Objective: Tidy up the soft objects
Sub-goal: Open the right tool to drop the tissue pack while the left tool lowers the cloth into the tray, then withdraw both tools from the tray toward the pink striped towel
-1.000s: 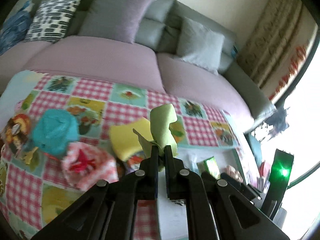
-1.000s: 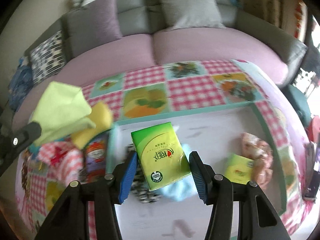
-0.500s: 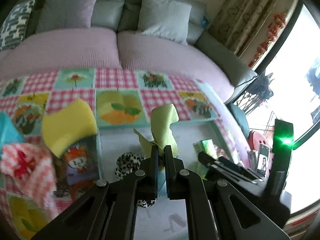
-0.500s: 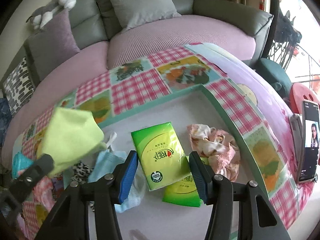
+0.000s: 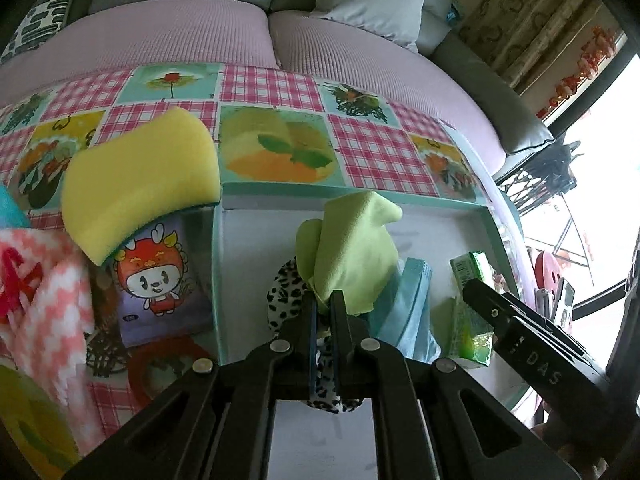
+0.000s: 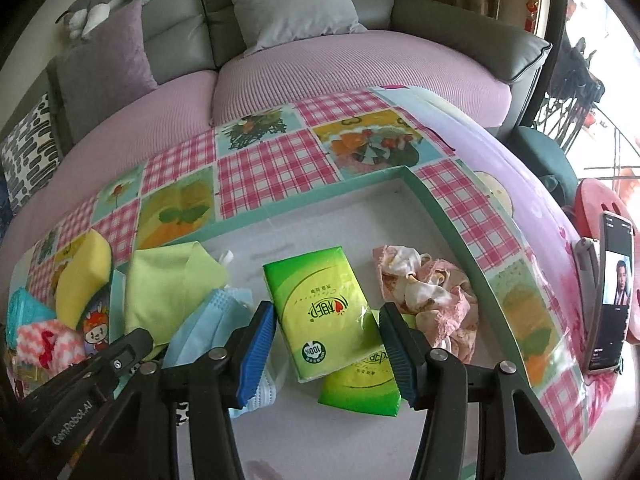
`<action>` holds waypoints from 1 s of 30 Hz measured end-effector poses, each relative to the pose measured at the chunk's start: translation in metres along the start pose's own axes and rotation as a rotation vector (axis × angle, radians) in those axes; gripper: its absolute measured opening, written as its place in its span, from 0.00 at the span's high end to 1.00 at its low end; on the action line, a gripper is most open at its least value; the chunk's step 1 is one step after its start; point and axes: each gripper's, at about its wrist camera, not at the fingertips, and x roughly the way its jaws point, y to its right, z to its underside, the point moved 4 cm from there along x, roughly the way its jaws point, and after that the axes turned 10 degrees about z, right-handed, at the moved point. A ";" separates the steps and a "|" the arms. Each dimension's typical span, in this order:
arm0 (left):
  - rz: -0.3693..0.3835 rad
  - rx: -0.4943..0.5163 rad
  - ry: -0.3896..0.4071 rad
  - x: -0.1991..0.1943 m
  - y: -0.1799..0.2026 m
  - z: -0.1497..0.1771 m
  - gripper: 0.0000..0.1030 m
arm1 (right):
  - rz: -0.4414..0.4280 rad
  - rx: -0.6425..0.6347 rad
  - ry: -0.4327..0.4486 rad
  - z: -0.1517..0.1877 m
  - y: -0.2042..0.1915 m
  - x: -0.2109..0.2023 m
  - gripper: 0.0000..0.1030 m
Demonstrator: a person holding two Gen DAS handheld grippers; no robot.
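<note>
Left tongs [image 5: 324,312] clamped on green cloth [image 5: 352,256]; right tongs [image 6: 328,344] gripping tissue pack [image 6: 320,312].

The cloth hangs over the white tray [image 6: 360,216] on the desk [image 6: 272,164], above a leopard-print item [image 5: 282,292] and a blue face mask [image 6: 208,320] at the tray's left end. The pack sits mid-tray between the blue pads, partly over a second green pack [image 6: 360,384]. A pink cloth [image 6: 432,300] lies just right.

Grey sofa [image 6: 460,36], mauve seat, patterned curtain [image 5: 532,28], bright window.
</note>
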 end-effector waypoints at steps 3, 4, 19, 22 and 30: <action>-0.009 0.008 -0.005 -0.003 0.001 -0.002 0.92 | 0.005 0.001 0.005 0.000 0.001 -0.002 0.43; -0.012 0.007 -0.007 -0.004 0.001 -0.002 0.87 | 0.005 0.000 0.010 0.000 0.001 -0.004 0.39; -0.192 -0.081 0.103 -0.070 -0.033 -0.006 0.36 | -0.032 -0.042 0.006 0.009 -0.015 -0.018 0.23; -0.306 -0.145 0.126 -0.083 -0.057 -0.005 0.25 | -0.035 -0.068 0.013 0.011 -0.022 -0.020 0.11; -0.423 -0.290 0.184 -0.114 -0.106 0.006 0.08 | -0.064 -0.089 0.066 0.010 -0.037 -0.034 0.00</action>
